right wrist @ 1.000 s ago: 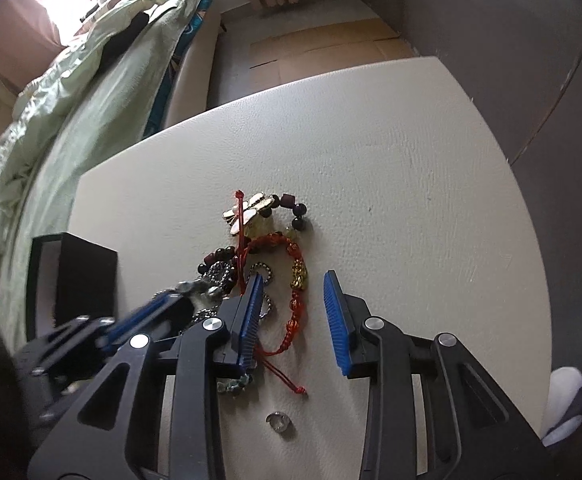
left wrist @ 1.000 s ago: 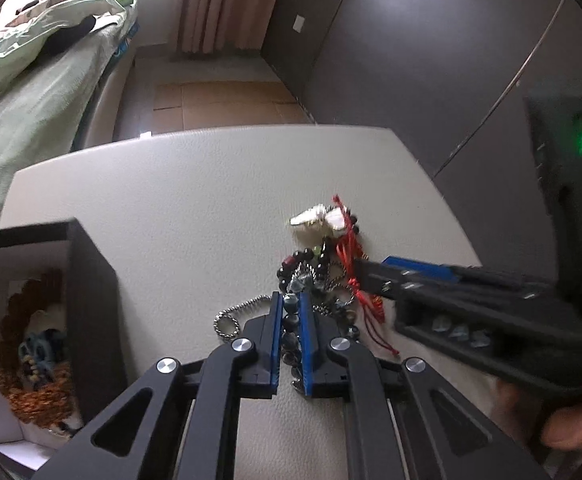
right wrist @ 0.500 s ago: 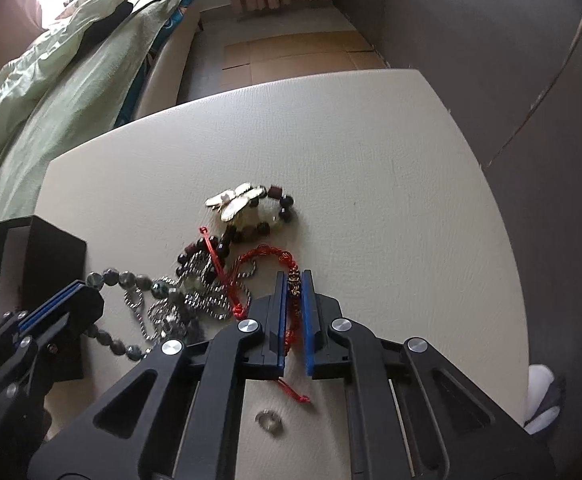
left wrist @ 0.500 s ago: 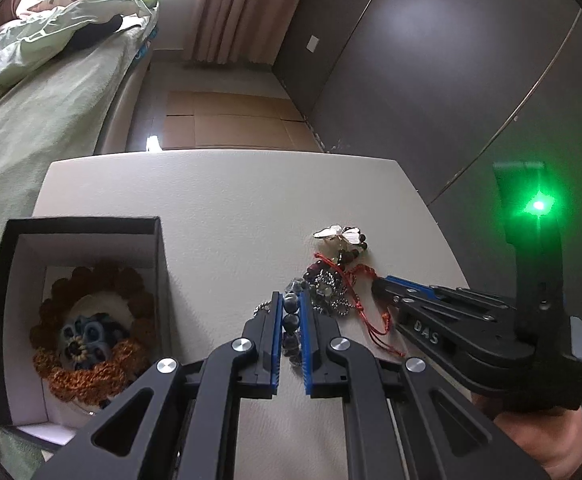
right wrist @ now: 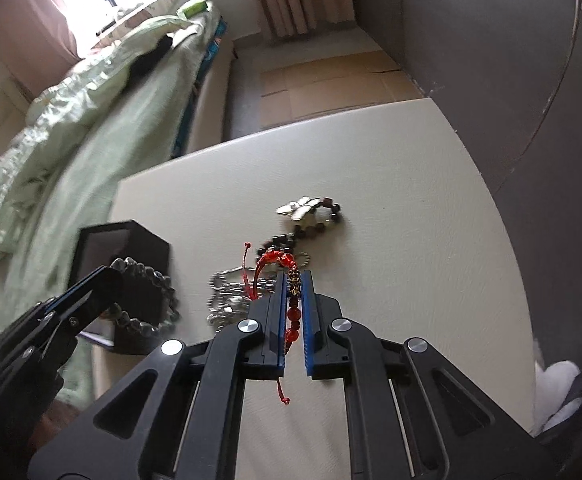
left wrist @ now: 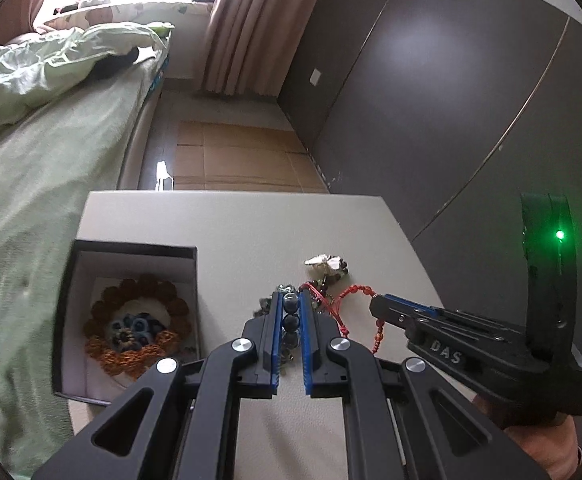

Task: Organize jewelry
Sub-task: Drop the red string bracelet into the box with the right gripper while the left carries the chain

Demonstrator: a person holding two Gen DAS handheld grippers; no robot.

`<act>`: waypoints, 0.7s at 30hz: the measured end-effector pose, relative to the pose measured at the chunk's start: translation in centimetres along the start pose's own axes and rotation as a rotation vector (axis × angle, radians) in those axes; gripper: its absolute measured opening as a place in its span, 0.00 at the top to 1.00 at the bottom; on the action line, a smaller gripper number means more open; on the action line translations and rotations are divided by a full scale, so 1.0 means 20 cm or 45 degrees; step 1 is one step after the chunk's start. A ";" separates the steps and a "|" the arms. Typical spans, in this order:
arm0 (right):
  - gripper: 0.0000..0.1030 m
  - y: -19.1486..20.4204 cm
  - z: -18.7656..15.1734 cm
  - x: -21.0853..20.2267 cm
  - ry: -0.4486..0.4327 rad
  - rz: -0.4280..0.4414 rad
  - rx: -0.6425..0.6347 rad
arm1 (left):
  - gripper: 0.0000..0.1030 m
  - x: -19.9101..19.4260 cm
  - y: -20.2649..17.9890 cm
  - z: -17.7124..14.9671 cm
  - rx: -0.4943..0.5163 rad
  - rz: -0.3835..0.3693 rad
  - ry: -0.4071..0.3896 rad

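My left gripper (left wrist: 291, 298) is shut on a dark grey bead bracelet (left wrist: 291, 322), which it holds lifted off the beige table (left wrist: 231, 224). In the right wrist view that bracelet (right wrist: 149, 304) hangs as a loop from the left gripper (right wrist: 109, 276), in front of the black box (right wrist: 131, 236). My right gripper (right wrist: 295, 280) is shut on a red bead bracelet (right wrist: 293, 314) whose cord ends dangle. The right gripper (left wrist: 375, 306) sits just right of the left one. The box (left wrist: 71, 312) holds brown bead bracelets (left wrist: 139, 320).
A silver chain (right wrist: 227, 304) and a dark bead bracelet with a pale butterfly charm (right wrist: 305, 210) lie tangled on the table. A bed with green bedding (left wrist: 31, 160) runs along the left. A dark wall (left wrist: 451, 100) stands to the right.
My right gripper closed on the red bracelet and lifted it. My left gripper rose with the grey bead bracelet, pulling it free of the pile. The box came fully into view.
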State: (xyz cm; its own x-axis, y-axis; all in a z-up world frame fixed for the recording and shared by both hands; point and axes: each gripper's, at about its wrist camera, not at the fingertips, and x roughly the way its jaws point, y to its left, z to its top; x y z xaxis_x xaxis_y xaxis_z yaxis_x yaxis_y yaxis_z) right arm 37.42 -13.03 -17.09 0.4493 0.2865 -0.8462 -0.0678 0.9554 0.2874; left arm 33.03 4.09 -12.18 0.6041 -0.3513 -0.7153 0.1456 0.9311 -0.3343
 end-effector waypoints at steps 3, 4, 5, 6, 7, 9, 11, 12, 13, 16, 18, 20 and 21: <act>0.92 -0.02 0.00 -0.06 -0.006 0.102 0.045 | 0.94 -0.06 0.03 0.00 -0.034 -0.022 -0.016; 0.92 -0.02 0.00 -0.08 -0.009 0.120 0.051 | 0.94 -0.09 0.04 0.00 -0.042 -0.024 -0.023; 0.92 -0.02 0.00 -0.10 -0.013 0.144 0.060 | 0.94 -0.11 0.05 0.00 -0.049 -0.028 -0.029; 0.92 -0.03 0.00 -0.12 -0.016 0.167 0.069 | 0.94 -0.13 0.06 0.00 -0.053 -0.032 -0.034; 0.92 -0.02 0.01 -0.12 -0.017 0.184 0.076 | 0.94 -0.16 0.07 0.00 -0.060 -0.042 -0.040; 0.92 -0.01 0.01 -0.14 -0.024 0.211 0.085 | 0.94 -0.19 0.08 0.01 -0.066 -0.048 -0.053; 0.92 0.00 0.02 -0.16 -0.036 0.229 0.084 | 0.94 -0.23 0.10 0.01 -0.070 -0.040 -0.076; 0.92 0.01 0.01 -0.18 -0.044 0.246 0.080 | 0.94 -0.26 0.11 0.01 -0.076 -0.038 -0.088; 0.92 0.02 0.01 -0.19 -0.051 0.254 0.076 | 0.94 -0.27 0.12 0.01 -0.081 -0.036 -0.096; 0.92 0.06 0.00 -0.21 -0.067 0.265 0.064 | 0.94 -0.31 0.17 0.01 -0.109 -0.023 -0.114; 0.92 0.09 -0.01 -0.21 -0.074 0.275 0.054 | 0.94 -0.32 0.20 0.02 -0.120 -0.010 -0.119; 0.92 0.12 -0.01 -0.21 -0.083 0.280 0.043 | 0.94 -0.33 0.23 0.01 -0.135 0.006 -0.123; 0.92 0.13 -0.01 -0.21 -0.085 0.282 0.039 | 0.94 -0.33 0.25 0.01 -0.141 0.012 -0.123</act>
State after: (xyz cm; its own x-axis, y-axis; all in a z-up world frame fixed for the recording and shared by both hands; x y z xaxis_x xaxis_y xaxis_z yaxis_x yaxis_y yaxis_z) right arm 35.18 -11.70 -12.95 0.4847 0.4826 -0.7295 -0.1449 0.8668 0.4772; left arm 29.92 11.08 -8.89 0.6783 -0.3262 -0.6584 0.0553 0.9162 -0.3970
